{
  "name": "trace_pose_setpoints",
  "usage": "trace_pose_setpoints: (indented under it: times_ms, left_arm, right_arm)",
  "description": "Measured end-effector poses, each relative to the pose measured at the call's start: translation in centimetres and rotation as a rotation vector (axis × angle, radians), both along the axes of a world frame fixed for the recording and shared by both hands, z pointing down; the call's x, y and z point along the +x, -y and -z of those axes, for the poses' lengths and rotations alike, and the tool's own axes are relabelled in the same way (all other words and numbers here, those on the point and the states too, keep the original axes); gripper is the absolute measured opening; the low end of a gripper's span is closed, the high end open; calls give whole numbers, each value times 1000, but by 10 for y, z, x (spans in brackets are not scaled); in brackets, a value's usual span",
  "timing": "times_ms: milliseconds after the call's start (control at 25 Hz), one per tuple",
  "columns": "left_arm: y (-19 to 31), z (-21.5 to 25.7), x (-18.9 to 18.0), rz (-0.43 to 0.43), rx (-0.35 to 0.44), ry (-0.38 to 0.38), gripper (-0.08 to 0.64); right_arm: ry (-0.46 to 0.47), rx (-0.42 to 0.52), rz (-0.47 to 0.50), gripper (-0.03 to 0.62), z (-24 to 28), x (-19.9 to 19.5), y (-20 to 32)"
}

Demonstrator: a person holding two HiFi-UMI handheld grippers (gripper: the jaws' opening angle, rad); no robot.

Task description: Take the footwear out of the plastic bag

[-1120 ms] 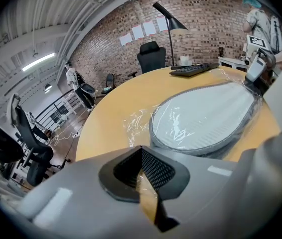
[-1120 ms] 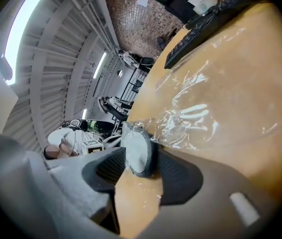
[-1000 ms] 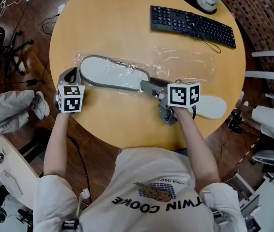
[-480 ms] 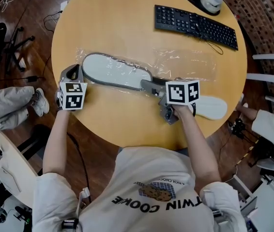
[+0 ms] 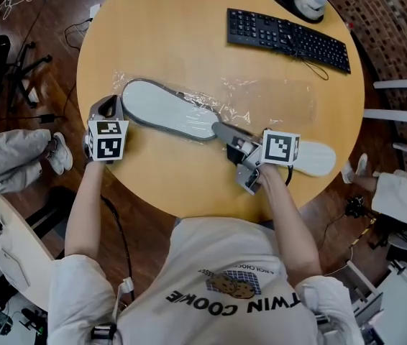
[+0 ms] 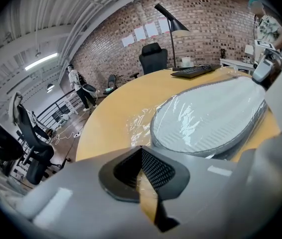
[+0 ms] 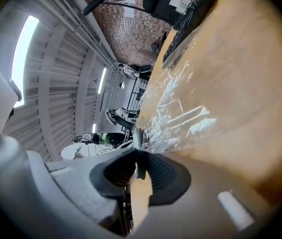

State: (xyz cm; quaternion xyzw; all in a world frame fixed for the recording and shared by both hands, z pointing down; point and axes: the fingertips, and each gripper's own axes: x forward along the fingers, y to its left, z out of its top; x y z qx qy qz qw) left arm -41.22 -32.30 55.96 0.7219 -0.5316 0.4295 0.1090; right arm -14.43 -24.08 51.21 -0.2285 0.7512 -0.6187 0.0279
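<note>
Since the earlier frame the right gripper has shifted toward the lower right of the head view. Its jaws have just been closing and now pinch the plastic bag film at the heel of the slipper. The slipper lies inside the bag, left of centre on the table; the left gripper is clamped on the bag's left end beside the toe.
</note>
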Motion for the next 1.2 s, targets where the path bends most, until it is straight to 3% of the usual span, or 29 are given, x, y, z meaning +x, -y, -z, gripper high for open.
trace_pose_setpoints:
  times_ms: [160, 400, 560, 760, 960, 1200]
  left_arm:
    - [0, 2, 0, -4, -2, -2, 0]
    - [3, 1, 1, -9, -7, -1, 0]
    - [-1, 3, 1, -11, -9, -3, 0]
    - [3, 2, 2, -17, 1, -4, 0]
    - [3, 1, 0, -18, 2, -7, 0]
    - [3, 2, 0, -18, 4, -7, 0]
  right_arm:
    - [68, 5, -19, 69, 5, -1, -9]
    - [239, -67, -151, 69, 12, 5, -2]
    - [317, -79, -186, 71, 17, 6, -2]
    - [331, -89, -202, 71, 15, 9, 3]
    - [407, -110, -227, 71, 19, 8, 8]
    - [398, -103, -225, 71, 18, 8, 8]
